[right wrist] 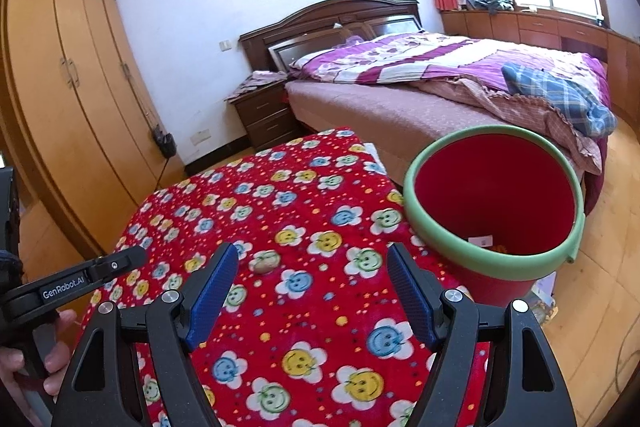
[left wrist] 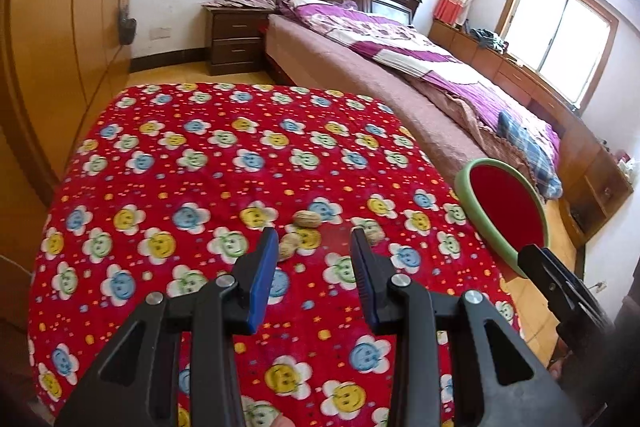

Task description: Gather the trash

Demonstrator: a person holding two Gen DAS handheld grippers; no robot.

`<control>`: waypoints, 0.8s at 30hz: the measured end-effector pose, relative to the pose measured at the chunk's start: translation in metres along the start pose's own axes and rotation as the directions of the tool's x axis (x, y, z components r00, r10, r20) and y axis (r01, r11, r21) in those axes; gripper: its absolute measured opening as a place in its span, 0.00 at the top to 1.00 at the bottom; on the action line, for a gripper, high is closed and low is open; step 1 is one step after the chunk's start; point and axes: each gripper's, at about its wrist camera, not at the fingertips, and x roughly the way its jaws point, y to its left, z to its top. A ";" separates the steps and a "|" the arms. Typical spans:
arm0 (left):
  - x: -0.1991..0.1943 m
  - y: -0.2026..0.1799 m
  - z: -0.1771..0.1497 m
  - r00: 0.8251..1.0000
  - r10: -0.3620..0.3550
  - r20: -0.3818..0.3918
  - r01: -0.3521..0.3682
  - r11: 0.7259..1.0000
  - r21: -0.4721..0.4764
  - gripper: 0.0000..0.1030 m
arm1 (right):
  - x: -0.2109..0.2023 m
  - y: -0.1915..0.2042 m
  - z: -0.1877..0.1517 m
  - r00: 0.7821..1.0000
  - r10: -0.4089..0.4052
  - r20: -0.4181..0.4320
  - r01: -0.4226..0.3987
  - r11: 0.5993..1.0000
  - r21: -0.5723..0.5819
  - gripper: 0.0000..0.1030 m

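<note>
The left gripper (left wrist: 314, 239), black with blue ribbed pads, hangs open over the red fleece blanket printed with smiling flowers (left wrist: 192, 163), its jaws moderately parted and holding nothing. Three tan walnuts lie on the blanket just ahead of its tips: one beyond the gap (left wrist: 306, 219), one beside the left pad (left wrist: 289, 247), one partly hidden behind the right pad (left wrist: 374, 231).

The right gripper (right wrist: 314, 267) is spread wider, also empty, above the same blanket, with one walnut visible past its left pad (right wrist: 266, 262).

The side of the left gripper reads "GenRobot.AI" (right wrist: 63, 293) in the right wrist view.

A red plastic bucket with a pale green rim (right wrist: 420, 223) stands at the blanket's right edge. Inside it sits a small white label (right wrist: 481, 240) and something yellowish, possibly scraps; the writing is too small to read.
</note>
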 end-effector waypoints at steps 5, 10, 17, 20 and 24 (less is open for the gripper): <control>-0.009 0.008 -0.008 0.999 0.036 0.020 -0.036 0.999 0.000 0.64 | -0.003 0.007 -0.005 1.000 0.006 0.003 -0.005 1.000 -0.011 0.25; -0.016 0.015 -0.018 0.996 0.077 0.049 -0.076 0.997 -0.010 0.64 | -0.008 0.017 -0.012 1.000 0.004 0.013 -0.004 0.999 -0.042 0.25; -0.017 0.022 -0.030 0.991 0.119 0.067 -0.118 0.993 -0.017 0.64 | -0.009 0.031 -0.024 1.000 0.007 0.023 -0.005 0.996 -0.086 0.25; -0.017 0.023 -0.035 0.989 0.129 0.075 -0.128 0.992 -0.016 0.64 | -0.006 0.034 -0.029 1.000 0.011 0.009 -0.010 0.995 -0.097 0.25; -0.016 0.022 -0.037 0.986 0.148 0.082 -0.148 0.989 -0.007 0.64 | -0.001 0.036 -0.033 1.000 0.015 -0.009 -0.016 0.995 -0.103 0.25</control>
